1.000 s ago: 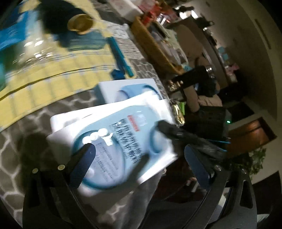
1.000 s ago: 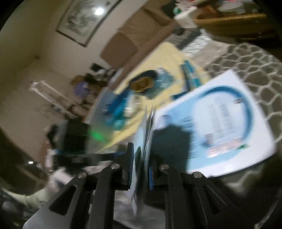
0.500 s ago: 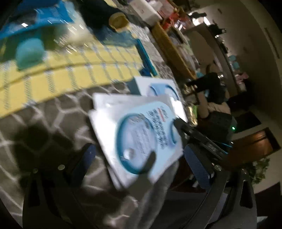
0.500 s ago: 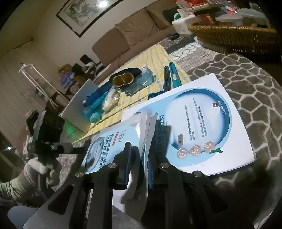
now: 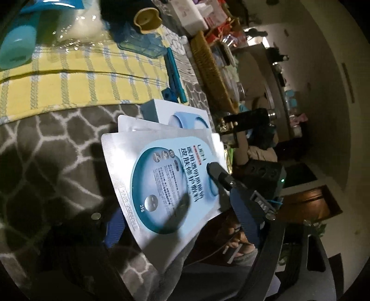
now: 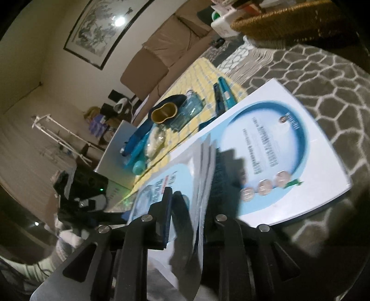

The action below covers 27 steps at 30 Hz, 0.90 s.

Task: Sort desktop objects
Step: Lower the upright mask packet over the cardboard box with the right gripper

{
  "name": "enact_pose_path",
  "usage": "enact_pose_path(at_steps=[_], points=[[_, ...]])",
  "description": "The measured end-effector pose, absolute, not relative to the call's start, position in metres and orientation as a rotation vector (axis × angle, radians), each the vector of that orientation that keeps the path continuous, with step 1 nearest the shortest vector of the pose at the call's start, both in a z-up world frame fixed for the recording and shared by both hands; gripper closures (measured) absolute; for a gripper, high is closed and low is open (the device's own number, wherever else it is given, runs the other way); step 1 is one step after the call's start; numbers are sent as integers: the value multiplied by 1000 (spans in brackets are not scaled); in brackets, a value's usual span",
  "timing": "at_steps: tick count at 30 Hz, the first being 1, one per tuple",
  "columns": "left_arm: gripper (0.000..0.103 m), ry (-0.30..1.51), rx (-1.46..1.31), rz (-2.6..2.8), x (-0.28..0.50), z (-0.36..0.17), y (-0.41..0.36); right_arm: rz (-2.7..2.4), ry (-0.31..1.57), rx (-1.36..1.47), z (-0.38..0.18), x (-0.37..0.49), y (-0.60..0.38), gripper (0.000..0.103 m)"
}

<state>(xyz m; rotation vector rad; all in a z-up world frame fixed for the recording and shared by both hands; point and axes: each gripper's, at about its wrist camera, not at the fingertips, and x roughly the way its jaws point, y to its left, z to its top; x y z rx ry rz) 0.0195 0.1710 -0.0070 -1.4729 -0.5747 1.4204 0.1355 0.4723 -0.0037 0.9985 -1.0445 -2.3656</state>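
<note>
A fanned stack of silver and blue face-mask sachets hangs over the near table edge, partly over a white and blue mask box. My right gripper is shut on the sachets' edge; one of its fingers lies on the top sachet in the left wrist view. The box lies flat on the table beyond them. My left gripper is open, its blue pads either side of the sachets' lower end, not gripping.
A yellow checked cloth holds a teal pen, a clear blue case, a dark pouch with a tan cup and a teal tube. A wicker basket stands behind. The tablecloth is grey patterned.
The left camera has moved closer to the sachets, which now fill more of its view. In the right wrist view the sachets and box have shifted nearer, still clamped.
</note>
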Motion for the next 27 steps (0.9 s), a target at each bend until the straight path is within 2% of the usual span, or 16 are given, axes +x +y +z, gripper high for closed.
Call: enact_pose_path(at_steps=[8, 12, 15, 18, 21, 24, 27], points=[[19, -560, -1403, 1396, 27, 3, 183, -2304, -1188, 939, 10, 136, 483, 83], [16, -409, -1458, 1490, 24, -7, 188, -2280, -1320, 996, -13, 142, 500, 84], [16, -414, -1450, 1491, 26, -11, 185, -2218, -1410, 970, -29, 149, 506, 89], [16, -431, -1449, 1502, 27, -10, 183, -2232, -1386, 968, -27, 149, 504, 89], [9, -421, -1450, 1477, 29, -8, 190, -2196, -1380, 974, -28, 142, 500, 88], [16, -431, -1468, 1392, 31, -8, 200, -2175, -1358, 966, -26, 134, 489, 88], [30, -457, -1465, 1403, 29, -7, 195, -2203, -1321, 948, -14, 132, 483, 88]])
